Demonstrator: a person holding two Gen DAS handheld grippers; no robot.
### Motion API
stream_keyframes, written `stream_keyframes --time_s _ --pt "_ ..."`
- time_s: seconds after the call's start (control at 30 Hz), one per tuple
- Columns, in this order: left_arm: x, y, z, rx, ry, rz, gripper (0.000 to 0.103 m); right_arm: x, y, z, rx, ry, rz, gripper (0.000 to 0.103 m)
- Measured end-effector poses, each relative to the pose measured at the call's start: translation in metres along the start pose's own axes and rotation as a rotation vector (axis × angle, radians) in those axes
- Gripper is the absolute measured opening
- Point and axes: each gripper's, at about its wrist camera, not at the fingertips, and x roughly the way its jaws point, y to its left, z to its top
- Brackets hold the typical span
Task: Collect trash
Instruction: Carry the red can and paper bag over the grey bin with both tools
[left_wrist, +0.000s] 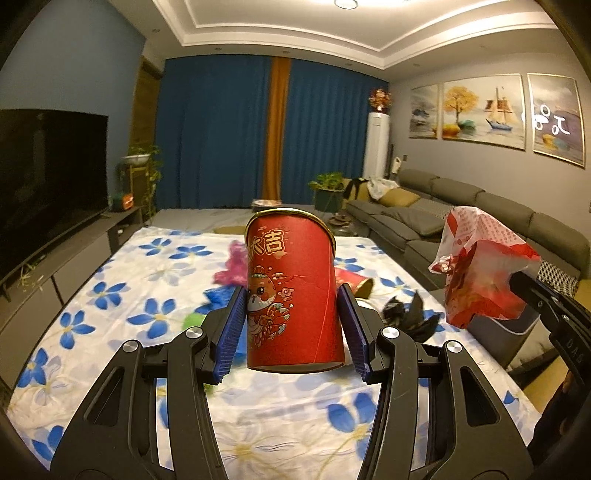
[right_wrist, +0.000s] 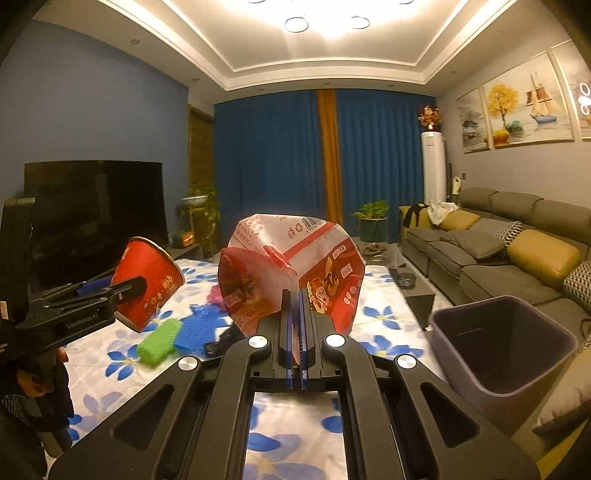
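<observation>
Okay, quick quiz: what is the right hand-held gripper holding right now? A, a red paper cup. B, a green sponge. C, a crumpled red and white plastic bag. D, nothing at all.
C: the right hand-held gripper has its jaws shut on the crumpled red and white plastic bag, while the red paper cup sits in the left hand-held gripper.

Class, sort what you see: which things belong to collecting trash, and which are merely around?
Job: red paper cup in left claw; red-white wrapper in right claw; bin; green scrap.

Around: television; sofa; curtains; floral cloth.
</observation>
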Motion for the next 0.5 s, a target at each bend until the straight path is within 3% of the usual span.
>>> stream_keyframes --time_s 0.5 --pt "0.032 -0.089 0.015 0.072 -0.022 -0.145 0.049 -0.014 -0.069 -0.001 0.063 -0.042 -0.198 0.004"
